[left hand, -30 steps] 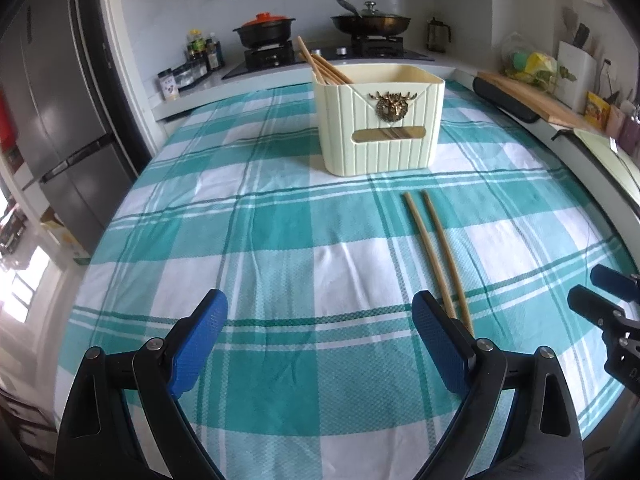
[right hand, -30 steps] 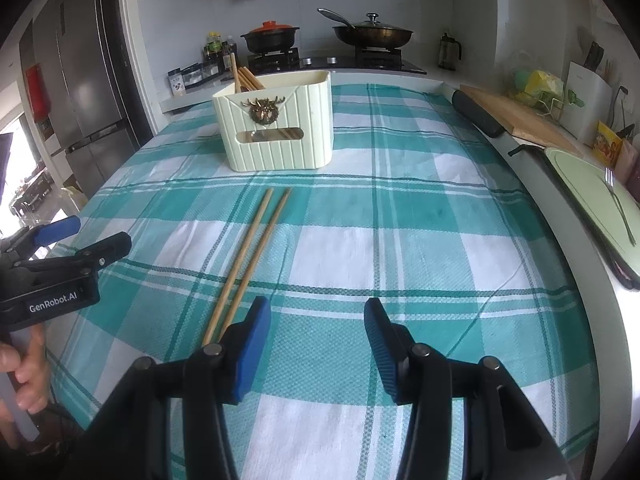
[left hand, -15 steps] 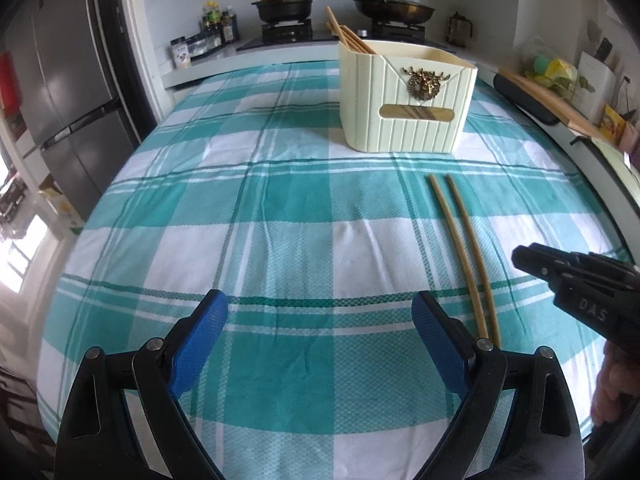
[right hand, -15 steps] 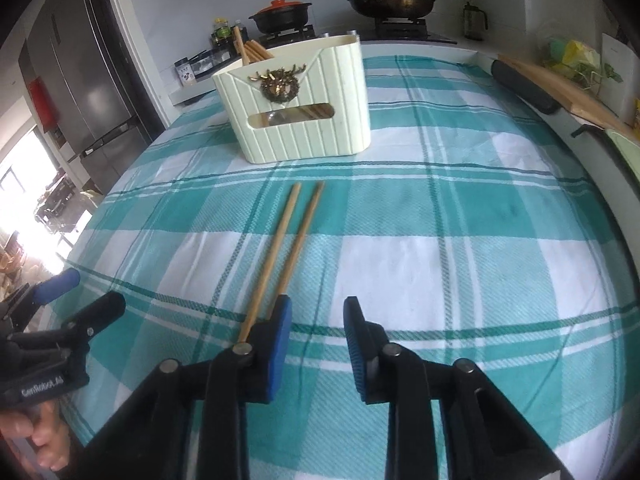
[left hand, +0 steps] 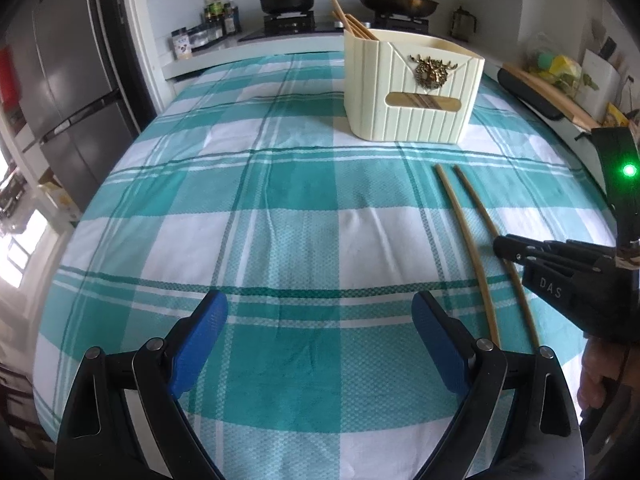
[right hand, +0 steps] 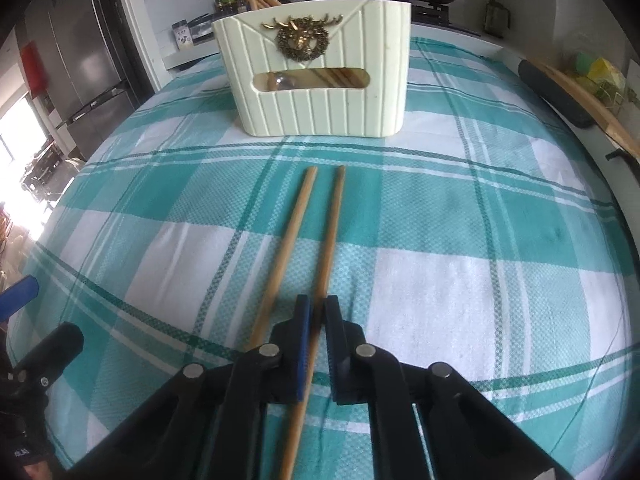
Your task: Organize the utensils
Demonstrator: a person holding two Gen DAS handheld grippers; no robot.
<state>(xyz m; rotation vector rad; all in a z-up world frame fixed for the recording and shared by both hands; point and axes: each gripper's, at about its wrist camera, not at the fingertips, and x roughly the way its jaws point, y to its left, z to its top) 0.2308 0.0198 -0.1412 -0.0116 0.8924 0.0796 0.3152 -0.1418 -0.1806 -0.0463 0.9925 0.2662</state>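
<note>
**Right gripper closes on one chopstick**

A teal-and-white checked tablecloth (right hand: 440,280) covers the table. On it stands a cream utensil holder (right hand: 316,80) with more chopsticks (left hand: 352,22) in it. Two chopsticks lie side by side near it. The left gripper (left hand: 320,336) hovers wide open, holding nothing. The right gripper (right hand: 316,320) has just closed, nipping the right-hand chopstick (right hand: 330,232); the left-hand chopstick (right hand: 292,236) lies just beside its fingers.
</note>
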